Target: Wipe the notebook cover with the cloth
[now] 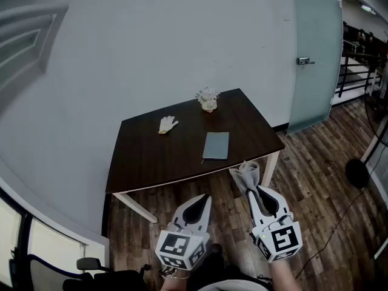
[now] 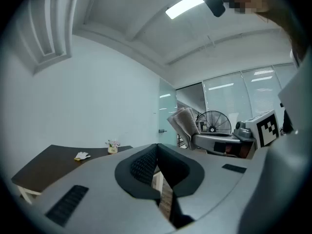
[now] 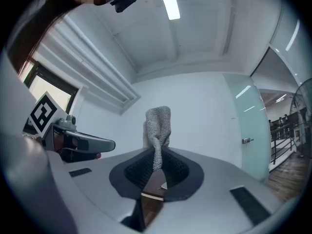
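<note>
Grey cloth [image 3: 158, 123] clamped in right gripper [image 3: 157, 154]; left gripper [image 2: 156, 149] closed, empty.

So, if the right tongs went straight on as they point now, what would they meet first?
Probably the near edge of the table, just short of the notebook, with the held cloth leading. Depth is unclear.

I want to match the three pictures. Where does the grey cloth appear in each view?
Head view: the cloth is low, right of centre, pinched in the right gripper.
Left gripper view: the cloth is right of centre, sticking up from the other gripper.
Right gripper view: the cloth stands upright at centre, between the jaws.
Shared landmark: the glass door.
</note>
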Demonstrator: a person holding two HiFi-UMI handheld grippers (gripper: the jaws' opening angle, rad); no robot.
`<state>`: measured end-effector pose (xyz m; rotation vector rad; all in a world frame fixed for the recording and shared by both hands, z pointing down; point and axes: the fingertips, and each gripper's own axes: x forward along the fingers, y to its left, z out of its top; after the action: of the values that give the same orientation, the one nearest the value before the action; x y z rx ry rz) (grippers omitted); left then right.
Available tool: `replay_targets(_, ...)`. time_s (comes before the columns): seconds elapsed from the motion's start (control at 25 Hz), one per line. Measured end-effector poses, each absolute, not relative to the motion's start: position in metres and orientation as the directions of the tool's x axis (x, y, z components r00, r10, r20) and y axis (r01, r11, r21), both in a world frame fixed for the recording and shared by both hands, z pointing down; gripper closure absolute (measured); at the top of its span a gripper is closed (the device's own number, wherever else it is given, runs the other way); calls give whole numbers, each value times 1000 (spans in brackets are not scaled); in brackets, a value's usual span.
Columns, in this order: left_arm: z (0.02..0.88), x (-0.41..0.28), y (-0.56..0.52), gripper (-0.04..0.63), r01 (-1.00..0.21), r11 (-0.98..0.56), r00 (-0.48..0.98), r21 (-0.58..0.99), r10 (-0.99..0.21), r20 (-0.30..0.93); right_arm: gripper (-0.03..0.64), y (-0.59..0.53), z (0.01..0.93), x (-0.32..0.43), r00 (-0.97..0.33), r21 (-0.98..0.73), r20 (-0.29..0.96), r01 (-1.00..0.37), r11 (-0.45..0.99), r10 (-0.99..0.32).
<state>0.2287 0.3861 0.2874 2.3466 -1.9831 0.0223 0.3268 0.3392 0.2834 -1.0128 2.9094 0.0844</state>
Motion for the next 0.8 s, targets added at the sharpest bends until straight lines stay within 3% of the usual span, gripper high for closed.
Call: replay_targets(0.8, 305, 184, 309, 577, -978, -195, 200, 73, -977, 67, 577, 270, 301, 287, -773, 33, -105, -632, 774, -626)
